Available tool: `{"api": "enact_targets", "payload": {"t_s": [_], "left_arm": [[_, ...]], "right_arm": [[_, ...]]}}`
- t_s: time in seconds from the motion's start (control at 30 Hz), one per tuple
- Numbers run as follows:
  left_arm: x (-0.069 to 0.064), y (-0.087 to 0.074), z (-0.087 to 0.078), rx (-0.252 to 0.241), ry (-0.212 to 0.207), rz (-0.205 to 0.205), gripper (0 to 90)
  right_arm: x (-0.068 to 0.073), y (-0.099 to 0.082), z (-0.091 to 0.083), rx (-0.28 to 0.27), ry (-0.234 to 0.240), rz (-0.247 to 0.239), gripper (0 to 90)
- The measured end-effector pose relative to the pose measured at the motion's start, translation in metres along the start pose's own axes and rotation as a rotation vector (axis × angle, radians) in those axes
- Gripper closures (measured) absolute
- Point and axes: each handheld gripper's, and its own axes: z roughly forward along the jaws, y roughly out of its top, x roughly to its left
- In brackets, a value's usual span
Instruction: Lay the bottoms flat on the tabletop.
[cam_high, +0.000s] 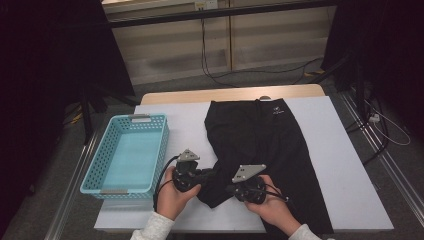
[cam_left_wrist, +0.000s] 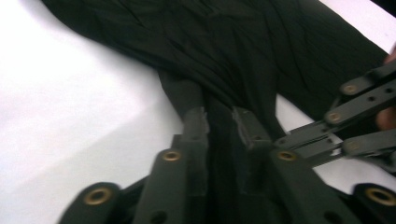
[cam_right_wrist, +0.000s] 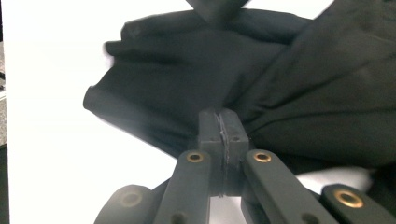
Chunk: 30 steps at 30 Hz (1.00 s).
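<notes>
Both hands come in from the near edge of the desk, each holding a tool low and level over the near end of the trousers. The left tool points toward the right one, its jaws a little apart with a fold of black cloth running between them; the pads do not press it. The right tool has its jaws closed tight, pinching a bunched edge of the trousers. The trousers are black and thin, creased and gathered at the near end, lying flat farther off with a small pale mark near the waistband. A blue basket sits left of the trousers.
</notes>
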Motion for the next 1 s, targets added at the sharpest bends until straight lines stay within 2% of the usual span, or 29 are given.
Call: {"api": "enact_targets", "payload": {"t_s": [0.07,0.13,0.17,0.2,0.27,0.37,0.57,0.7,0.8,0.87,0.93,1.0], "left_arm": [[0.004,0.0,-0.003,-0.024,0.018,-0.001,66.1],[0.008,0.001,-0.004,-0.049,0.043,-0.001,56.2],[0.01,0.0,-0.004,-0.05,0.042,-0.008,53.3],[0.012,0.0,-0.003,-0.049,0.042,-0.014,52.0],[0.013,-0.001,0.0,-0.044,0.045,-0.02,46.2],[0.011,-0.002,0.007,-0.041,0.049,-0.013,43.4],[0.009,-0.005,0.024,-0.023,0.06,0.005,43.4],[0.004,-0.004,0.033,-0.01,0.045,0.026,46.6],[0.001,-0.004,0.041,0.002,0.054,0.043,47.7],[-0.001,-0.005,0.046,0.007,0.08,0.061,47.8],[-0.004,-0.004,0.048,0.01,0.08,0.078,52.8],[-0.008,-0.003,0.05,0.023,0.053,0.072,60.7]], "right_arm": [[-0.005,0.0,-0.012,-0.023,0.014,0.016,90.0],[-0.012,0.0,-0.029,-0.048,-0.005,0.03,90.0],[-0.016,-0.001,-0.035,-0.06,-0.01,0.036,90.0],[-0.021,-0.004,-0.044,-0.081,-0.017,0.054,90.0],[-0.027,-0.01,-0.055,-0.089,-0.036,0.071,90.0],[-0.034,-0.019,-0.061,-0.097,-0.038,0.104,90.0],[-0.035,-0.025,-0.062,-0.063,-0.076,0.093,90.0],[-0.035,-0.027,-0.066,-0.08,-0.088,0.091,90.0],[-0.034,-0.028,-0.067,-0.083,-0.09,0.095,90.0],[-0.034,-0.029,-0.068,-0.081,-0.093,0.095,90.0],[-0.034,-0.029,-0.069,-0.085,-0.093,0.096,90.0],[-0.034,-0.03,-0.071,-0.088,-0.097,0.097,90.0]]}}
